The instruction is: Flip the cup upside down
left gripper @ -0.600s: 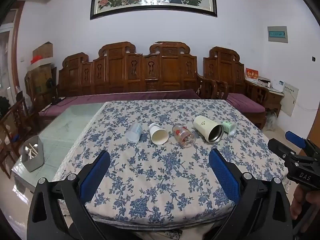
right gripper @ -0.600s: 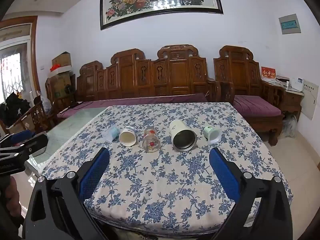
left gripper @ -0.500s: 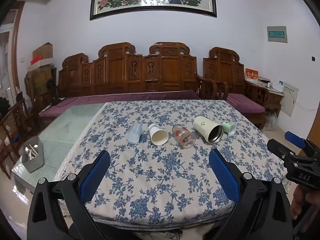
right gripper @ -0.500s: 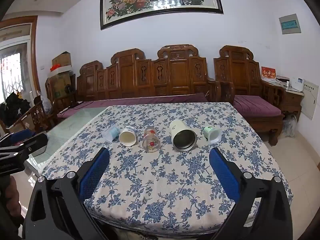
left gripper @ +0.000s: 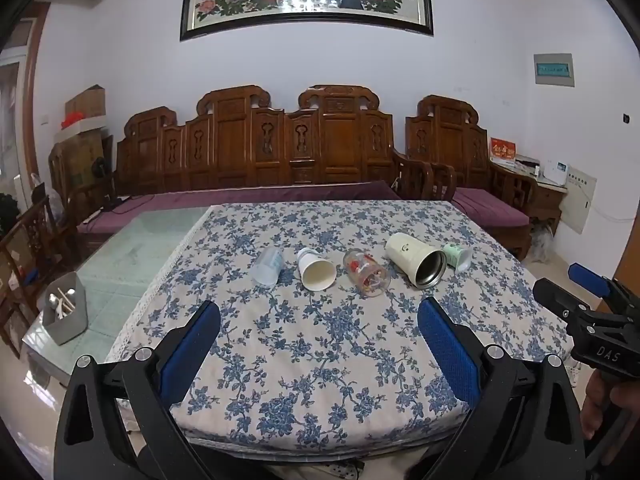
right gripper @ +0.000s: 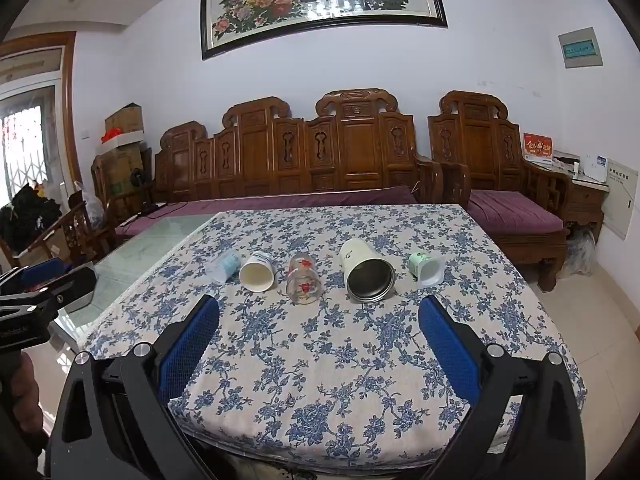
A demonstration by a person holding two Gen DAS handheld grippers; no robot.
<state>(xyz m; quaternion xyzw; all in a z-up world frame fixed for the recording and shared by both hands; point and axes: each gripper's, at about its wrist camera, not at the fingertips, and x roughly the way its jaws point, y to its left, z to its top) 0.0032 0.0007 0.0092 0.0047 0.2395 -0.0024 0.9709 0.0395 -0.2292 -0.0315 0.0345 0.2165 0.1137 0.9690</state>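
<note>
Several cups lie on their sides in a row on the blue-flowered tablecloth (left gripper: 320,344): a clear plastic cup (left gripper: 267,266), a white paper cup (left gripper: 316,269), a printed glass (left gripper: 366,273), a cream steel-lined tumbler (left gripper: 416,260) and a small green cup (left gripper: 458,257). They also show in the right wrist view, with the paper cup (right gripper: 258,272), the glass (right gripper: 304,284), the tumbler (right gripper: 366,270) and the green cup (right gripper: 426,267). My left gripper (left gripper: 319,334) is open and empty, short of the row. My right gripper (right gripper: 319,334) is open and empty too.
A grey holder with utensils (left gripper: 66,312) stands on the bare glass part of the table at left. A carved wooden sofa (left gripper: 288,152) runs behind the table. The right gripper shows at the right edge of the left wrist view (left gripper: 588,312).
Both views have shifted only very slightly; the cups have not moved and both grippers stay open.
</note>
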